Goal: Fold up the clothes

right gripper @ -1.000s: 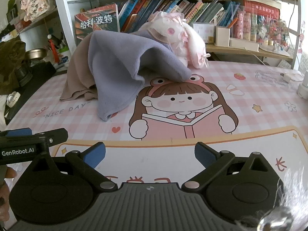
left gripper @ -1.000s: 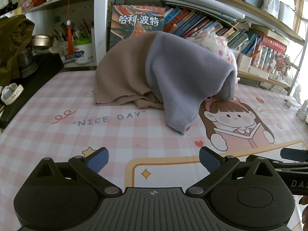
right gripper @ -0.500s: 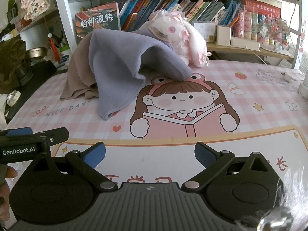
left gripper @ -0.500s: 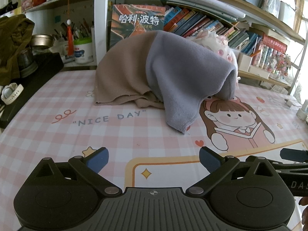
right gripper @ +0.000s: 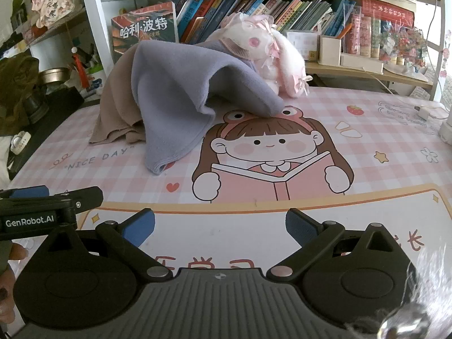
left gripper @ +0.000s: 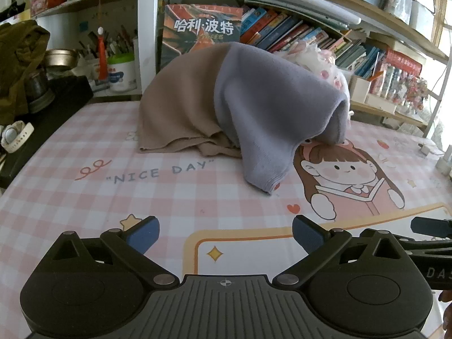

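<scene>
A lavender-grey cloth (left gripper: 268,118) (right gripper: 175,96) lies draped over a tan cloth (left gripper: 180,107) (right gripper: 115,104), both heaped against a white and pink plush toy (right gripper: 271,53) (left gripper: 319,59) at the back of the pink checked desk mat (left gripper: 84,192) (right gripper: 381,141). My left gripper (left gripper: 224,233) hovers open above the mat's near part, well short of the cloths, with nothing between its fingers. My right gripper (right gripper: 220,223) is also open and empty, over the mat's front. Each gripper's body shows at the edge of the other's view.
Shelves of books (left gripper: 276,28) (right gripper: 254,8) and small boxes line the back. A pen pot (left gripper: 121,70), a metal bowl (left gripper: 60,58) and an olive garment (left gripper: 19,65) stand at the left. A charger and cable (right gripper: 423,111) lie at the mat's right edge.
The right wrist view has crept slightly forward and to the left toward the cloths. The left gripper and the cloths have not visibly moved.
</scene>
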Tool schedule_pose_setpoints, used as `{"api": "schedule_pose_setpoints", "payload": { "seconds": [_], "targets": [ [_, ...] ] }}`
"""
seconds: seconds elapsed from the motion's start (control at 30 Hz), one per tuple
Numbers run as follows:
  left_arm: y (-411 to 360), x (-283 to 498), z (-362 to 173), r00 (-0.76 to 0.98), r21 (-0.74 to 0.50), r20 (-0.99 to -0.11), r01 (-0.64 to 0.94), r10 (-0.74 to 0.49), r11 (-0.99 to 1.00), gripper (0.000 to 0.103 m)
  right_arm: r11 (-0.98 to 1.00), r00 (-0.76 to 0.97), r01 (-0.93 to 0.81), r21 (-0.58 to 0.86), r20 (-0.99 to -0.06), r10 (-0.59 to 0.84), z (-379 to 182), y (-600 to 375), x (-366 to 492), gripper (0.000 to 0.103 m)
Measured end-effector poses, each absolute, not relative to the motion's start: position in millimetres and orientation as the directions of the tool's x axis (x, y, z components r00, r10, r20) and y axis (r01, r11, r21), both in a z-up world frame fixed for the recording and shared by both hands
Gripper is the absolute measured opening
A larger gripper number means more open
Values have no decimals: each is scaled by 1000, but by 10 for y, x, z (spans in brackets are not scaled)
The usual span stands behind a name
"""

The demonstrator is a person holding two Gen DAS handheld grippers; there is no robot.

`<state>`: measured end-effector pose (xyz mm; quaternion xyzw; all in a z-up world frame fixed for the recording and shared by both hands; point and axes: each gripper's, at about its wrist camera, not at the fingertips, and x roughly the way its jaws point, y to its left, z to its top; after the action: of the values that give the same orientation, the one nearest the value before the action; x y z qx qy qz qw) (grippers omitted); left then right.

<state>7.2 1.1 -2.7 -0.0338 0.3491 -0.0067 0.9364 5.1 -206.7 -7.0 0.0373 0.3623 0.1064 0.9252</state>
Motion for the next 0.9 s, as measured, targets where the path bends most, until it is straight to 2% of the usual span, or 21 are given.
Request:
{"api": "schedule_pose_setpoints", "payload": {
  "seconds": [0.9],
  "targets": [
    [23, 55, -19, 759, -74, -649, -7, -43, 997, 101, 974, 713, -169, 149, -664, 226, -74, -2067, 39, 100]
  ]
}}
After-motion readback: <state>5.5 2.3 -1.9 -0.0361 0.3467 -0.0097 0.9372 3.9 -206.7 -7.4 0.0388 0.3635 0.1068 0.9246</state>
